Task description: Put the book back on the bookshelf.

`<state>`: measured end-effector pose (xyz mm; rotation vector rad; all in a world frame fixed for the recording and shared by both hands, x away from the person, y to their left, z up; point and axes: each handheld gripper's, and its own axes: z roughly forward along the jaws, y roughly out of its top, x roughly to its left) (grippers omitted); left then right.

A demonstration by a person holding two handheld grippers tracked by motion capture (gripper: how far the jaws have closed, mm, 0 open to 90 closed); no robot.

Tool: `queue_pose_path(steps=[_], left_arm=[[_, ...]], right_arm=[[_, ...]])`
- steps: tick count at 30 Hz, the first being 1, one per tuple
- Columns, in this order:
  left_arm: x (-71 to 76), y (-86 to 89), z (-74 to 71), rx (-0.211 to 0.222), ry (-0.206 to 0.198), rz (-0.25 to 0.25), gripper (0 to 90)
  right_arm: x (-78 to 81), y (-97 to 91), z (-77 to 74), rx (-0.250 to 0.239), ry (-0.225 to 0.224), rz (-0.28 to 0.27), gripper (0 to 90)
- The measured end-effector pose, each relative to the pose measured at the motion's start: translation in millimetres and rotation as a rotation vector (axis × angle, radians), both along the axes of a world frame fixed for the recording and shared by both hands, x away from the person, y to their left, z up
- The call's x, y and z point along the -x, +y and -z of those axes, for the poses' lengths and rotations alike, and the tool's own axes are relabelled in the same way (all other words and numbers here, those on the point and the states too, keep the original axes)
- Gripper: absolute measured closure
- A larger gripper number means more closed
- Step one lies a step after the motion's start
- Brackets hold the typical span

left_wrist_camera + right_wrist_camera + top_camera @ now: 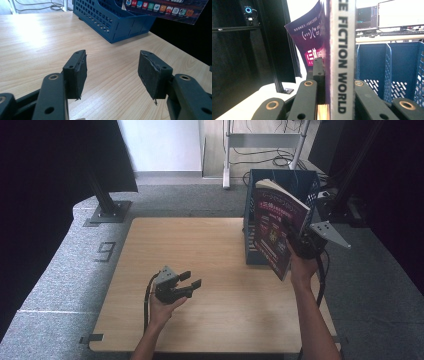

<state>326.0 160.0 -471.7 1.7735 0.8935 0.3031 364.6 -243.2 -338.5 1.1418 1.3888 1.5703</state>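
A purple paperback book [275, 227] is held up in the air at the right, in front of a blue slotted file rack [260, 195]. My right gripper [295, 237] is shut on the book, its jaws clamped on either side near the spine [342, 62], which reads "FICTION WORLD". The book's cover [310, 40] fans out to the left in the right gripper view. My left gripper [190, 282] rests low over the wooden table [220, 290], front left of centre. Its pads [77, 72] stand apart with only bare tabletop between them.
The blue file rack [112, 22] stands at the table's far right edge, its divided slots [387, 70] right behind the book. Black stand bases [107, 212] flank the table. Cables lie on the floor beyond. Grey carpet surrounds the table.
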Motion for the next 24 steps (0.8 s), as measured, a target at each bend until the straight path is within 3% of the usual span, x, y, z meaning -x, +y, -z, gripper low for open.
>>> queue_pose_path(steps=[24], left_arm=[[-1.9, 1.9, 1.1, 0.008, 0.009, 0.007, 40.5]], right_arm=[[-25.0, -2.0, -1.8, -0.015, 0.001, 0.07, 81.5]])
